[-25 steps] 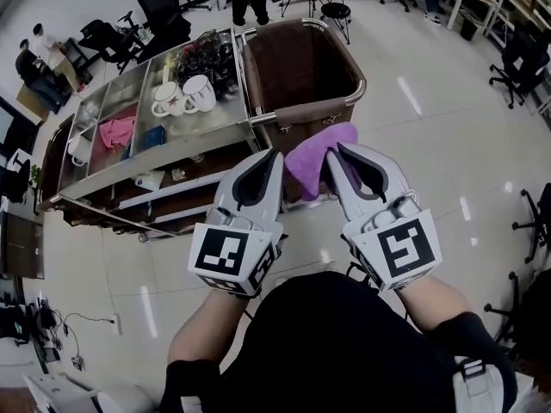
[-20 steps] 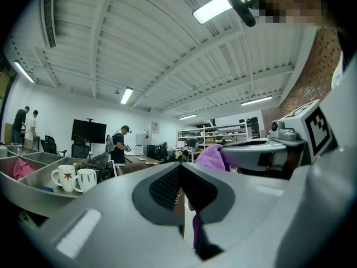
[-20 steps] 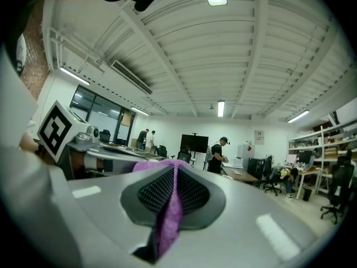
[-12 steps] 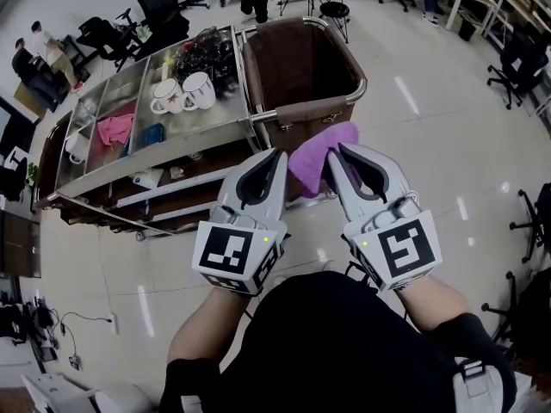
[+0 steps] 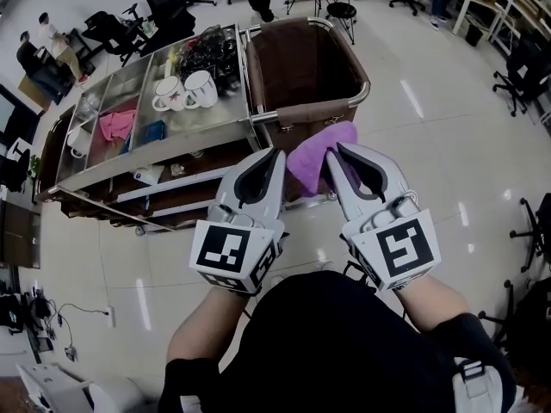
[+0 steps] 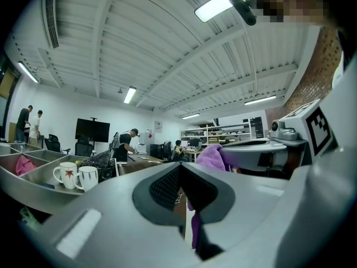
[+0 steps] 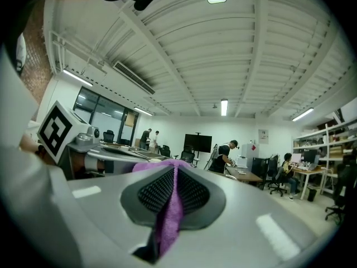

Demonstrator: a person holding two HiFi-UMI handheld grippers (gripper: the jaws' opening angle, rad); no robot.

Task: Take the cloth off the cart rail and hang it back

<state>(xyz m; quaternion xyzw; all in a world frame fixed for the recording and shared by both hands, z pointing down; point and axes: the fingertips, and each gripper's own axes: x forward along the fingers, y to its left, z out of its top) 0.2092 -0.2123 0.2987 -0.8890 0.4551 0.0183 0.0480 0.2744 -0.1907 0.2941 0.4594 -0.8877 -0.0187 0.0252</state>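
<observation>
A purple cloth (image 5: 317,151) hangs bunched from my right gripper (image 5: 334,153), whose jaws are shut on it just in front of the cart's steel rail (image 5: 306,110). In the right gripper view a fold of the cloth (image 7: 167,222) runs down between the closed pads (image 7: 192,191) of that gripper (image 7: 174,169). My left gripper (image 5: 274,155) stands beside it to the left, shut with nothing in it. In the left gripper view the closed gripper (image 6: 179,169) sits beside the cloth (image 6: 213,155), which hangs at its right.
The steel cart (image 5: 103,183) holds two white mugs (image 5: 185,93), a pink rag (image 5: 116,130) and dark glassware in its trays. A brown bag (image 5: 297,58) hangs at its right end. A stool (image 5: 342,11), office chairs and people stand farther off on the glossy floor.
</observation>
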